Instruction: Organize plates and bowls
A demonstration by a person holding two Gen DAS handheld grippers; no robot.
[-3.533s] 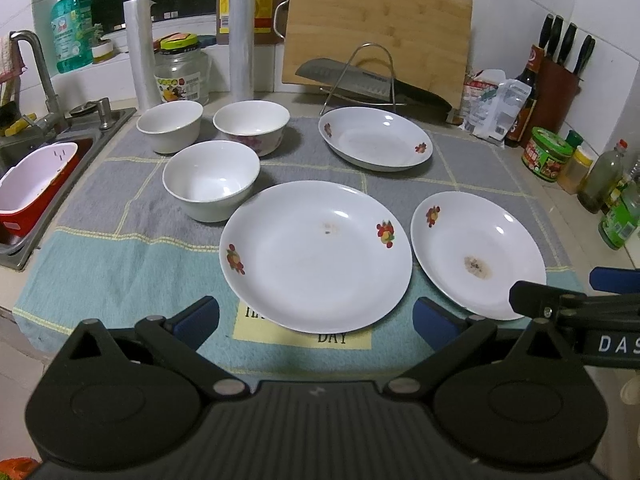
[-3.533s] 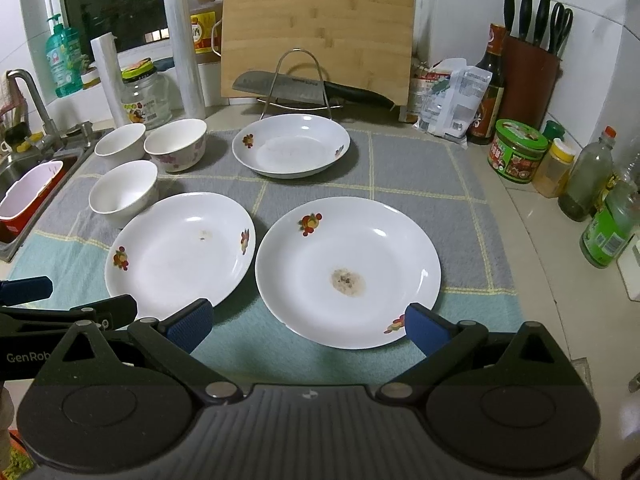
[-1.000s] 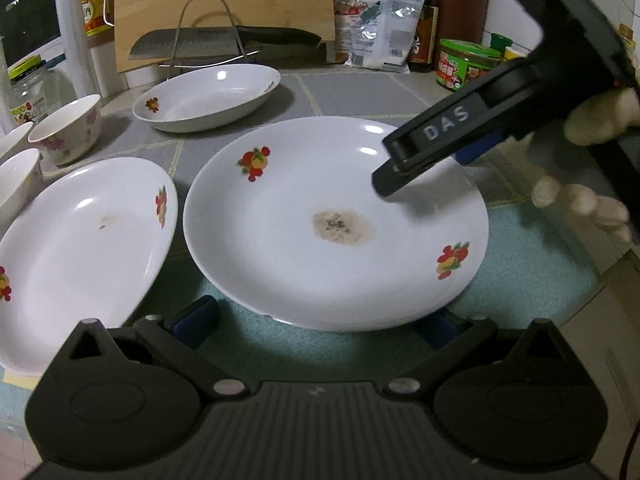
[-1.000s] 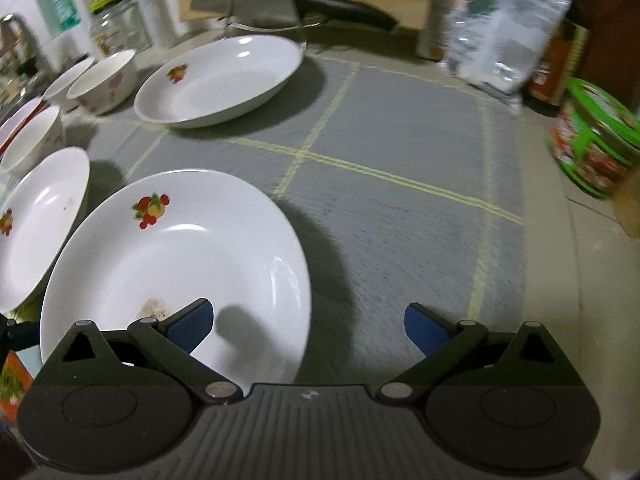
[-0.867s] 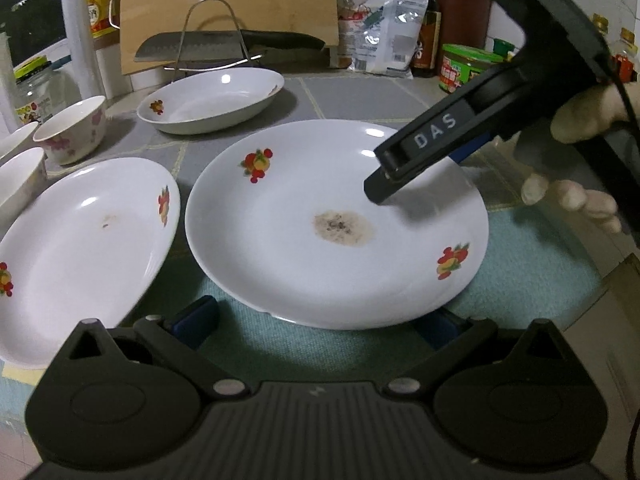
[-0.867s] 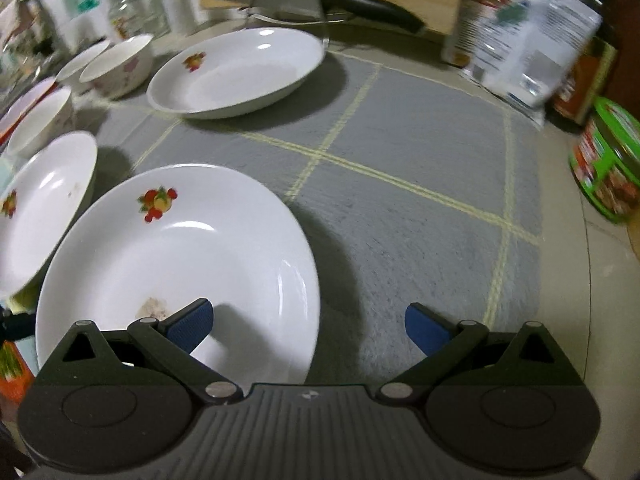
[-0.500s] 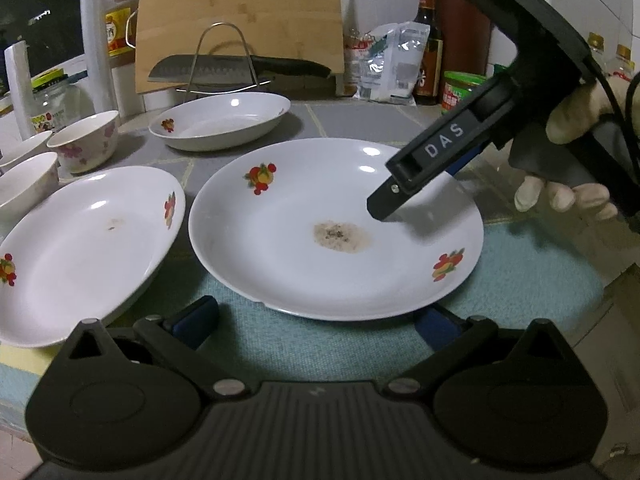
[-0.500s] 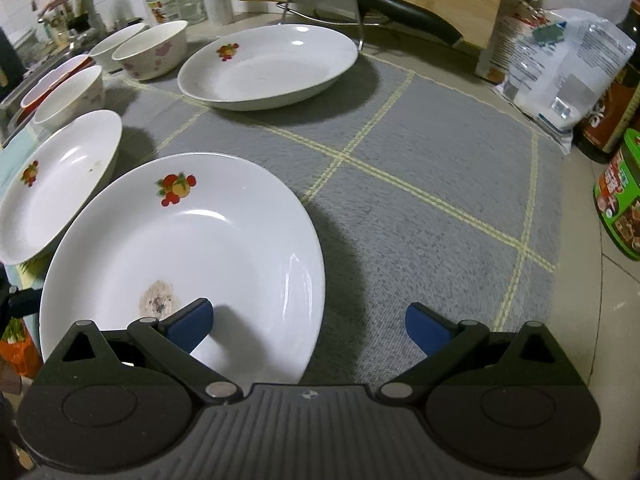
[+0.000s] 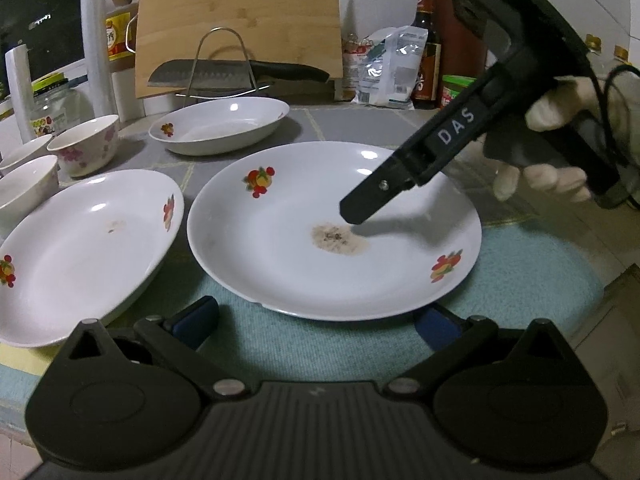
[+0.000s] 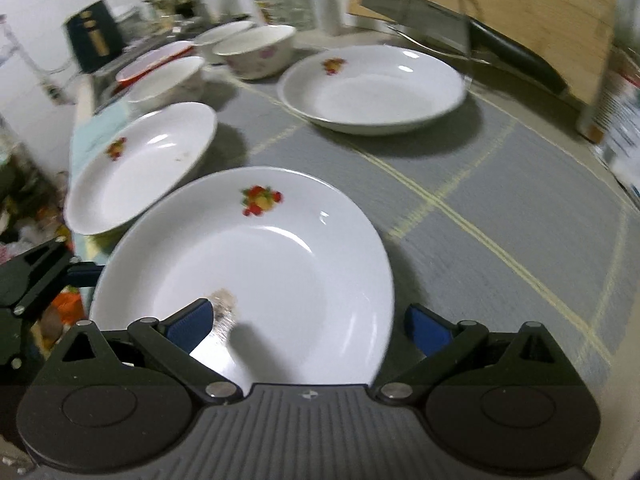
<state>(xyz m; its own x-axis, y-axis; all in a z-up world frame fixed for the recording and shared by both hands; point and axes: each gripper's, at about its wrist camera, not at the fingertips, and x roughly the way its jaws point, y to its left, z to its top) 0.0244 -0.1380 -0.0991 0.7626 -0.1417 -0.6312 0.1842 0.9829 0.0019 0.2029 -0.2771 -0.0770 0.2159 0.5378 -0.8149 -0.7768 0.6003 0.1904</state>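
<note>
On the table's grey-and-teal mat (image 9: 520, 280), the stained plate (image 9: 280, 248) sits right in the middle of the action, and both tools are on it! The right gripper (image 10: 308, 326) has its jaws spread wide, straddling the plate's right-hand rim: one blue pad (image 10: 188, 326) is inside over the dish, near the brown smear (image 9: 338, 236), the other is outside over the mat. From the left wrist view, its dark finger angles down toward the plate's centre. The left gripper (image 9: 316, 322) waits at the near rim, jaws also spread, pinching nothing; the rim lies just ahead between its blue tips. The right looks the nearer to a bite.

The plate itself: round, white, glossy, shallow, so no long axis to worry about, with two fruit prints on the rim. Glazed and slick, I'd say, so a rim pinch wants to be firm.

To its left, a second plate (image 9: 80, 248) just beside it; behind, a deeper dish (image 9: 220, 124) and three bowls (image 9: 86, 144), all apart, not yet stacked.
</note>
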